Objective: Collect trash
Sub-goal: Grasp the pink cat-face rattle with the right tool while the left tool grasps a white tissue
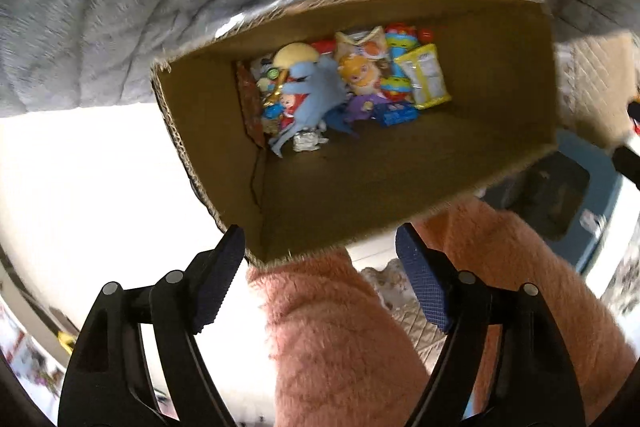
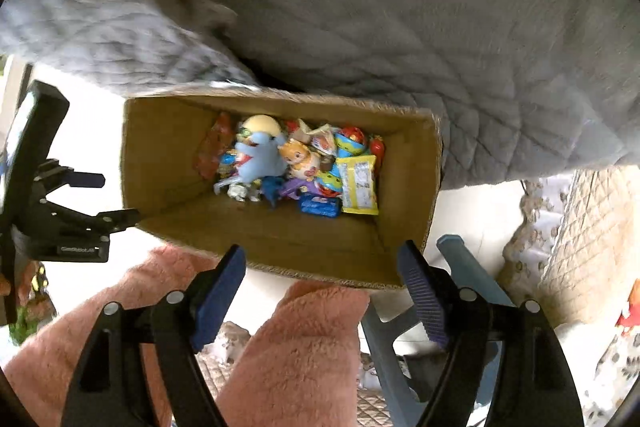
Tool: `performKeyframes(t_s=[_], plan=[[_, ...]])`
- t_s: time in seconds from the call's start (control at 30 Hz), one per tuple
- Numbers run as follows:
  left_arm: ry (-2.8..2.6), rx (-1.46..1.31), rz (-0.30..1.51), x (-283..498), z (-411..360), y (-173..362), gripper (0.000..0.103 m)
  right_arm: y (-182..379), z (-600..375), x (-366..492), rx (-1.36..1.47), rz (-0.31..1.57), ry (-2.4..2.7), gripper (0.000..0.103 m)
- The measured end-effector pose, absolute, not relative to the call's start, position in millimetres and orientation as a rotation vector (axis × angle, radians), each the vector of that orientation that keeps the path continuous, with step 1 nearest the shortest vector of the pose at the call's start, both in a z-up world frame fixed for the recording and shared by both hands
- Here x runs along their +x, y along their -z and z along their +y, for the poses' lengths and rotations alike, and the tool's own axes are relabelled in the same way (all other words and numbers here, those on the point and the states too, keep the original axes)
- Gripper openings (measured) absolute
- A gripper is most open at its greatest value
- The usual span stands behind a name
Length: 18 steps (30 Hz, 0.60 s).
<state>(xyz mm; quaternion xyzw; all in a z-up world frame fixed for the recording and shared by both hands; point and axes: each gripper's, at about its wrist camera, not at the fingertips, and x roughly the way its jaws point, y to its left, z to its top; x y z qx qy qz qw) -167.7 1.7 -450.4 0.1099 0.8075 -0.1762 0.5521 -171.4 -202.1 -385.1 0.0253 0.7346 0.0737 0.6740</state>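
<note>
while both claws hang spread and empty, nothing sits between either pair of blue pads. the left claw [image 1: 320, 273] is released, its pads wide apart just short of the near rim of the cardboard box [image 1: 400, 187]. the right claw [image 2: 322, 283] is released too, poised in the same way at the box's near wall, and the left tool shows at the far left of the right wrist view, beside the box's short end.

straight ahead of both claws and below them lies the open mouth of the box, which rests against the person's legs in pink fleece trousers [image 1: 340, 339]. its long axis runs crosswise to the fingers of both claws, so either one looks down over the long near wall into it. at the bottom lies the collected trash [image 2: 296, 163]: a yellow snack packet [image 2: 358, 185], a blue wrapper [image 2: 320, 206], a crumpled foil piece [image 1: 308, 139], and mixed in with them a light blue plush toy [image 1: 312, 95] and other small colourful items.

behind the box spreads a grey quilted blanket [image 2: 460, 59], and a pale floor [image 1: 88, 179] shows to the left. no loose trash outside the box is clearly in view, so the gathering looks far along. the right claw seems the more centred over the opening, and the left stands nearer the left end.
</note>
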Motion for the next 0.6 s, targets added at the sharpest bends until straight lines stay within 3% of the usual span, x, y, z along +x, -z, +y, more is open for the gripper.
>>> performKeyframes(t_s=[0.17, 0.33, 0.5, 0.6], plan=[[0.661, 0.238, 1.732, -168, -10, 331, 0.076, 262, -204, -161, 0.189, 1.488, -0.420, 0.077], [0.719, 0.132, 1.476, -152, -4, 201, 0.086, 127, -213, -112, 0.285, 1.177, -0.543, 0.084], [0.626, 0.004, 1.258, -115, 4, 127, 0.086, 75, -206, -15, 0.152, 0.934, -0.387, 0.088], [0.562, -0.063, 1.206, -102, 12, 113, 0.086, 67, -179, 71, -0.043, 0.840, -0.319, 0.088]])
